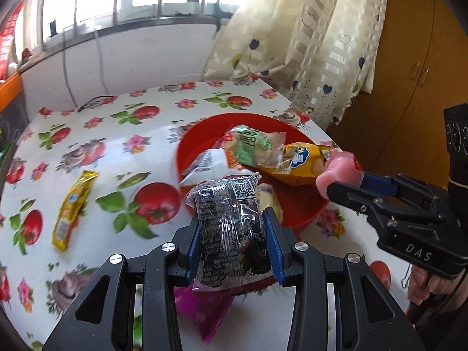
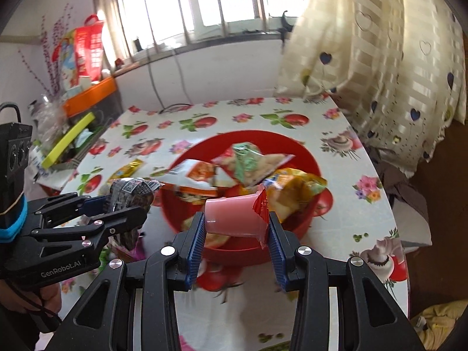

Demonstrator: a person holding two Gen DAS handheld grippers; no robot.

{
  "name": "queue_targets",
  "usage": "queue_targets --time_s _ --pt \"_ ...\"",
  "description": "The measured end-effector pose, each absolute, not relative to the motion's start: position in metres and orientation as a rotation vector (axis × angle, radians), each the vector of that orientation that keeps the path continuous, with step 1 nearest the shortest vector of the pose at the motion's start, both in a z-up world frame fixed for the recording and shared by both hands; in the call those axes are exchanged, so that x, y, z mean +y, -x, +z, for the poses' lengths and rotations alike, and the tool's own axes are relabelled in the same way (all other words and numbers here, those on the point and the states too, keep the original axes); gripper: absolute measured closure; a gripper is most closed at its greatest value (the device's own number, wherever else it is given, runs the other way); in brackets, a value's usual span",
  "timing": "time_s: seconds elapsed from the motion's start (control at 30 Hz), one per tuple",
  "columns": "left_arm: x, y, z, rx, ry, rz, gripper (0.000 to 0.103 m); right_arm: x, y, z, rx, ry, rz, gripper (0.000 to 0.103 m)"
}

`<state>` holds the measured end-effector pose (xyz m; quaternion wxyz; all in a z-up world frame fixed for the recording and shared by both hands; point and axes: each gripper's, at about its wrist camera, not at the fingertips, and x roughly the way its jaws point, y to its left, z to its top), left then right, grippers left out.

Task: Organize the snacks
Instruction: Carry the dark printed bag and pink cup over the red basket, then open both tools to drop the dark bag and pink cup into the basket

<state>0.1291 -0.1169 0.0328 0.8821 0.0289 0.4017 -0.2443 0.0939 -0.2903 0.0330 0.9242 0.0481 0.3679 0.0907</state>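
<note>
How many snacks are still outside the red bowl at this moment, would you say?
4: black packet in left gripper, pink cup in right gripper, yellow packet and magenta packet on table; others possibly hidden.

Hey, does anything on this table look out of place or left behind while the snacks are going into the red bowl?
Yes. A yellow snack packet lies alone on the tablecloth, left of the red bowl, and a magenta wrapper sits under the left gripper. Nothing looks spilled or torn.
</note>
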Motion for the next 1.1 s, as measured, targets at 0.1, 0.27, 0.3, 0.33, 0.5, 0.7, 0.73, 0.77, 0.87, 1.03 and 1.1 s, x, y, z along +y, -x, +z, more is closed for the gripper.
queue_targets --time_s 0.1,0.27,0.3,0.33,0.5,0.7,0.73,0.77,0.87,1.03,1.1 --pt "-0.129 -0.141 0.027 0.854 -0.065 -0.53 0.063 -0.296 -0.104 0.026 0.77 -0.108 0.18 0.064" --pt "-0.143 -0.163 0.017 0.895 -0.069 -0.538 0.063 -0.3 -0.124 0.016 0.794 -0.096 0.171 0.064" --pt "-0.145 -0.168 0.016 0.891 -0.078 -0.534 0.063 -0.301 -0.127 0.014 0.797 -0.096 0.17 0.064" --pt "-0.146 -0.171 0.015 0.891 -0.079 -0.533 0.063 -0.302 -0.132 0.012 0.8 -0.095 0.17 0.064" --pt "-0.152 -0.188 0.014 0.883 -0.082 -0.543 0.063 -0.303 -0.148 0.007 0.806 -0.083 0.169 0.064" --pt "-0.156 -0.197 0.016 0.863 -0.108 -0.553 0.063 -0.3 -0.164 0.001 0.824 -0.074 0.178 0.064" --pt "-0.157 -0.194 0.016 0.857 -0.114 -0.564 0.063 -0.299 -0.163 0.0 0.827 -0.07 0.184 0.064" --pt "-0.157 -0.191 0.015 0.849 -0.124 -0.563 0.063 -0.298 -0.163 -0.001 0.83 -0.065 0.191 0.063" --pt "-0.156 -0.187 0.013 0.835 -0.127 -0.566 0.062 -0.297 -0.161 -0.005 0.846 -0.066 0.199 0.062" --pt "-0.155 -0.18 0.014 0.825 -0.14 -0.569 0.057 -0.297 -0.15 0.002 0.814 -0.046 0.191 0.053" --pt "-0.152 -0.178 0.014 0.825 -0.132 -0.564 0.056 -0.298 -0.146 0.006 0.806 -0.057 0.192 0.052"
